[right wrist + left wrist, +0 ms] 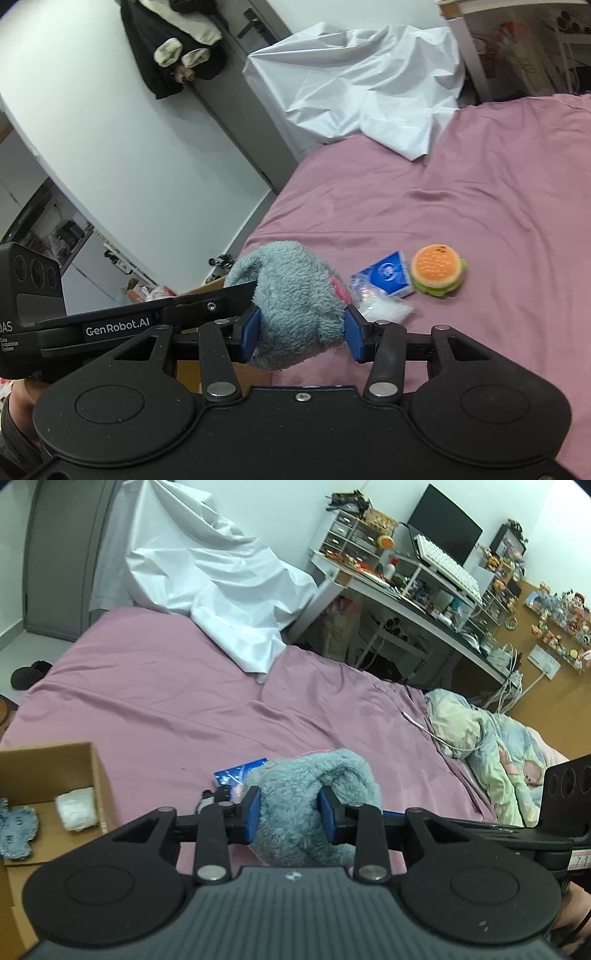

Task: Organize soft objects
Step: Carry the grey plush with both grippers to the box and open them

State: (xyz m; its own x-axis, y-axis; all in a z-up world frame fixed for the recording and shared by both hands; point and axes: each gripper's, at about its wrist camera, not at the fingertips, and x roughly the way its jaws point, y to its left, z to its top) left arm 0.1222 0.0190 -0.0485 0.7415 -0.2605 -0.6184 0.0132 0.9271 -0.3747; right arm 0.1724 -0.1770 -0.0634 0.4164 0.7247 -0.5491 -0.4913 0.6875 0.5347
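Both grippers clamp the grey plush toy [295,805]: left gripper [290,814] and right gripper [301,334] half-closed, toy wedged between blue pads, cardboard box [94,775] near left.

Left tongs [290,814]: black two-finger tongs with blue pads [252,816], closing on the fluffy grey-blue plush toy [306,794] from both sides.
Right tongs [301,334]: matching black tongs, blue pads [354,338] pressing into the same plush toy.
Pose: both are sitting side by side, facing forward.
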